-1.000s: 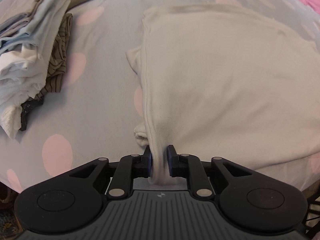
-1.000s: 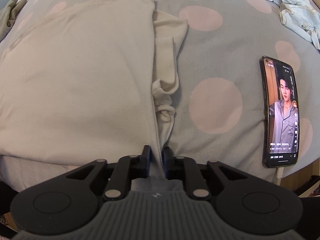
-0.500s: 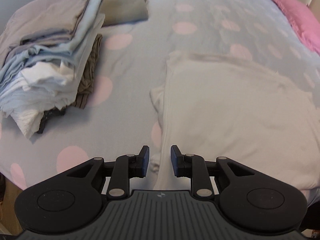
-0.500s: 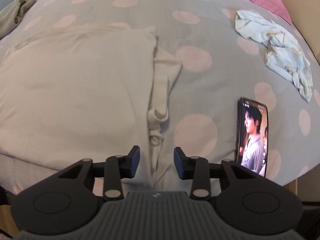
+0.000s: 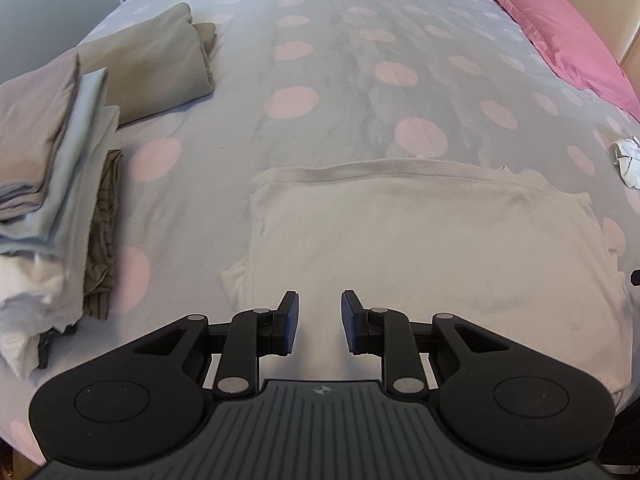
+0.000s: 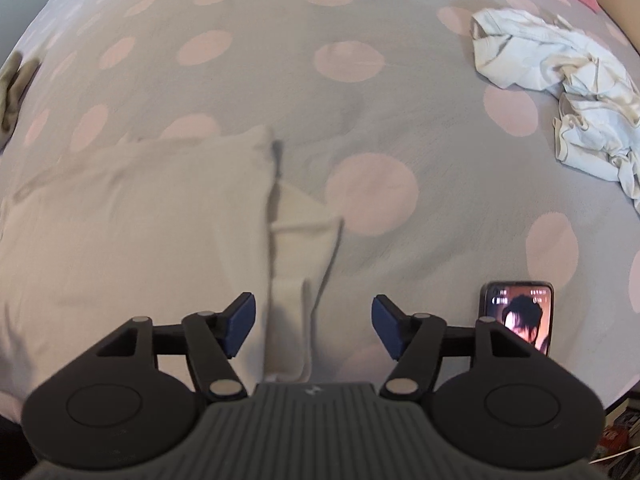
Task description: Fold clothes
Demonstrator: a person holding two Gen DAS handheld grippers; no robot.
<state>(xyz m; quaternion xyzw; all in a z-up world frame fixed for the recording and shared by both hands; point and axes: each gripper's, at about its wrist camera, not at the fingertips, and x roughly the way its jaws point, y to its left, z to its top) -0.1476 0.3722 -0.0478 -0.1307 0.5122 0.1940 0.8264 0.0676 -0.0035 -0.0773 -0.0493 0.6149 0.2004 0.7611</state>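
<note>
A cream shirt (image 5: 424, 240) lies flat, folded in half, on the grey bed cover with pink dots (image 5: 360, 80). My left gripper (image 5: 319, 322) hovers open above the shirt's near left part, nothing between its blue pads. In the right wrist view the same cream shirt (image 6: 132, 220) fills the left side, with a sleeve (image 6: 298, 264) sticking out along its right edge. My right gripper (image 6: 312, 324) stands wide open over that sleeve, holding nothing.
A stack of folded clothes (image 5: 52, 200) sits at the left, with a folded olive piece (image 5: 160, 64) behind it. A pink pillow (image 5: 560, 32) lies far right. A crumpled pale garment (image 6: 560, 72) lies at the right, and a phone (image 6: 520, 316) near the bed edge.
Both grippers let go of the cream shirt's edges, opened, and rose back from the bed; the shirt now lies flat.
</note>
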